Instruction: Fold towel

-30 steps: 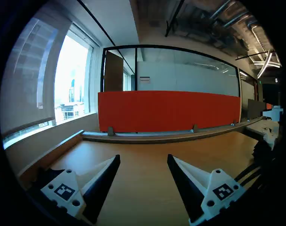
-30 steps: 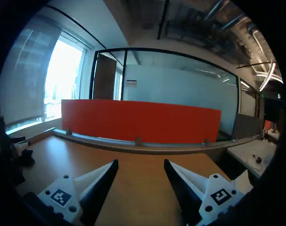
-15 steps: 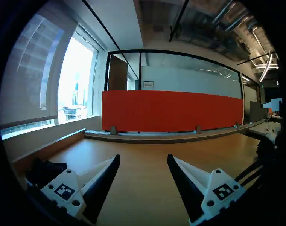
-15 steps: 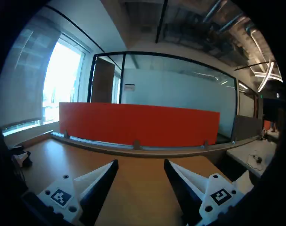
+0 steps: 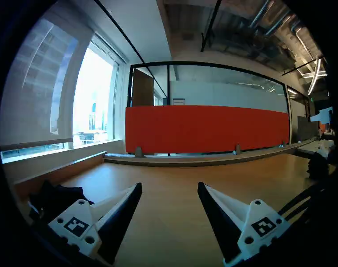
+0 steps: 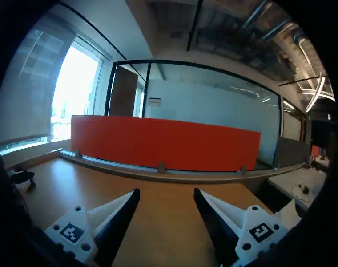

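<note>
Wooden desk point(image 5: 240, 171) under left tongs point(image 5: 169, 184) and right tongs point(image 6: 166, 190), both wide apart, empty.

Desktop point(image 5: 240, 173): wood-grain finish, smooth, low sheen. Divider panel point(image 5: 204, 129): orange-red, matt, uniform. Left gripper point(image 5: 169, 184), right gripper point(image 6: 166, 190): white plastic bodies, matt; black inner faces, matt. Glass partition point(image 5: 222, 84): glossy, reflective. Ceiling pipes point(image 5: 267, 18): bare metal look.

The left gripper point(image 5: 169, 184) and the right gripper point(image 6: 166, 190) hang over the table point(image 5: 178, 169). A divider panel point(image 5: 204, 129) stands along its far edge, a glass wall point(image 5: 222, 86) behind that, a window point(image 5: 93, 111) along the left side, another desk point(image 6: 298, 182) off past the table's right end
</note>
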Motion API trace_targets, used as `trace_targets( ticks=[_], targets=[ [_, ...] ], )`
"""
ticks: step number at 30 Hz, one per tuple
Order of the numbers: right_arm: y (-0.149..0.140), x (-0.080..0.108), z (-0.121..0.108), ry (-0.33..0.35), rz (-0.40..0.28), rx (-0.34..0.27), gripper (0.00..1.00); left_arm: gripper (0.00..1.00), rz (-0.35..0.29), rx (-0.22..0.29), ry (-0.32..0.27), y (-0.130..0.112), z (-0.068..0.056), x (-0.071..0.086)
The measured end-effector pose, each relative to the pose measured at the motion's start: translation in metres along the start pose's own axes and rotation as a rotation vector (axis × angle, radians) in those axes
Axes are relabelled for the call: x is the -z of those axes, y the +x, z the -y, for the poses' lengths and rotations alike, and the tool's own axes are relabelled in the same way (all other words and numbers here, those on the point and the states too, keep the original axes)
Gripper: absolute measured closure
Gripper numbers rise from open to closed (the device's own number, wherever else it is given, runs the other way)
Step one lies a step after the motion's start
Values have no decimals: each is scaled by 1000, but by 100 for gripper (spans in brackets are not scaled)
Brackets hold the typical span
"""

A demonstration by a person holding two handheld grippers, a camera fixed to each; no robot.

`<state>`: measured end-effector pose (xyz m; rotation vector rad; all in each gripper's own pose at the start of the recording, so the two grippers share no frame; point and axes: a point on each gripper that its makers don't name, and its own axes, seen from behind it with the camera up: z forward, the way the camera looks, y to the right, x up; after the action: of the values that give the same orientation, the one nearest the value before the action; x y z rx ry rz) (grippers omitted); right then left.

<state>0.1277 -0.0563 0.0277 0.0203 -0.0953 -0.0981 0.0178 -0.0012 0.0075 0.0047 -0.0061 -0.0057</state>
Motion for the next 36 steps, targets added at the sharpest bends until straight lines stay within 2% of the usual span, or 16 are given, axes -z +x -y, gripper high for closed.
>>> trace_targets(
  ticks=[15,24,36],
  targets=[
    [-3,1,3,-4,2,32,6,7,-11,-8,16,-18,5,3],
    [-10,2,5,2,10,40,6,7,-10,-2,21,-17,6,7],
    [2,3,0,11,-41,32,6,7,-8,-4,17,-16,4,7]
  ],
)
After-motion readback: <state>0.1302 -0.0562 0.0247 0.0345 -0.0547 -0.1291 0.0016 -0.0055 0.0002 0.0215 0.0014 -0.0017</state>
